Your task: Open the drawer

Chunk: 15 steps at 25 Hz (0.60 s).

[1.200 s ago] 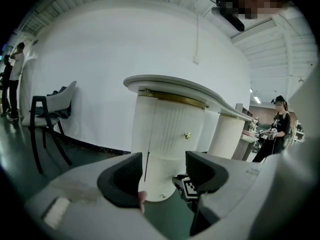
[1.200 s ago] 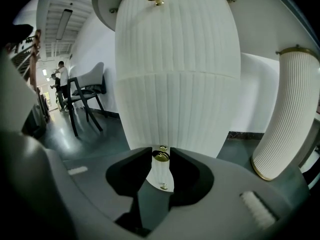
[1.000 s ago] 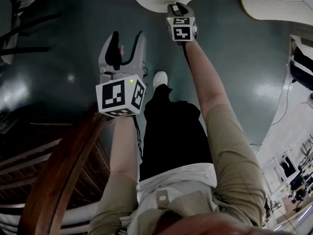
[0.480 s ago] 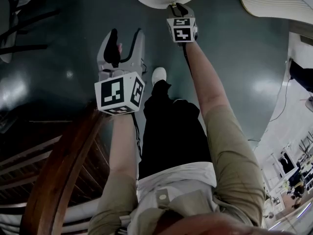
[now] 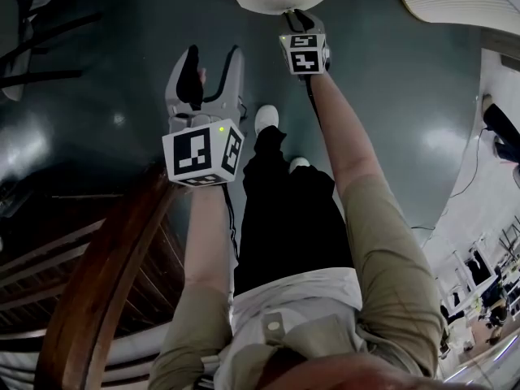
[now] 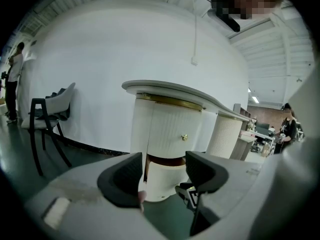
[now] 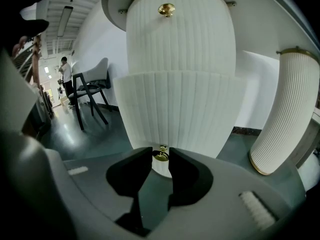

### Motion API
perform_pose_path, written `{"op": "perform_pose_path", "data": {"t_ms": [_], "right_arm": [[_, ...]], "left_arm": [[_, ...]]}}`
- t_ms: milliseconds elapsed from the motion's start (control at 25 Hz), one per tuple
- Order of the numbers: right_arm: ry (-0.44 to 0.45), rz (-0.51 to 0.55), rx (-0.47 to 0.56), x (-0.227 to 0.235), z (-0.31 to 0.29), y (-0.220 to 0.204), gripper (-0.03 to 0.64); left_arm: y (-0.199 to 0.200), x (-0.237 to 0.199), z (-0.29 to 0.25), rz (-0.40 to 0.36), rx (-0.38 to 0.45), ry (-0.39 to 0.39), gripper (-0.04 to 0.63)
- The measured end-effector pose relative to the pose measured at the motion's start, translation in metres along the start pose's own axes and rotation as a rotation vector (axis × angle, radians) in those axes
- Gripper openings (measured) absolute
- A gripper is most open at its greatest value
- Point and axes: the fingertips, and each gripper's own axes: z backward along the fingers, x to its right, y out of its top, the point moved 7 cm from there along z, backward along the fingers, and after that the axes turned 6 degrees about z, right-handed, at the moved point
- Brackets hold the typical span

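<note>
I am holding the right claw (image 7: 160,153) closed down to a narrow gap on the small brass knob (image 7: 161,156) of the lower drawer (image 7: 180,114), with the knob sitting pinched between the two dark pads at their tips. In the head view that drawer is lying at 12 o'clock, at the far end of my outstretched right arm, and is standing partly out of the white fluted cabinet (image 6: 170,126), its brown inside showing. The upper drawer (image 7: 180,39) is sitting flush at 12 o'clock above it. I am keeping the left claw (image 6: 164,159) at 10 o'clock in the head view, over the dark green floor (image 5: 97,96), its jaws wide apart and holding nothing. A black chair (image 6: 45,124) is standing at 9 o'clock in the left gripper view.
</note>
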Motion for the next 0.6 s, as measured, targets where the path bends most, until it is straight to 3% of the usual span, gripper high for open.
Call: {"op": "perform_pose_path", "data": {"t_ms": [600], "right_arm": [[0.012, -0.018, -0.004, -0.012, 0.027, -0.023, 0.107]], "left_arm": [[0.01, 0.017, 0.014, -0.102, 0.087, 0.019, 0.284]]}}
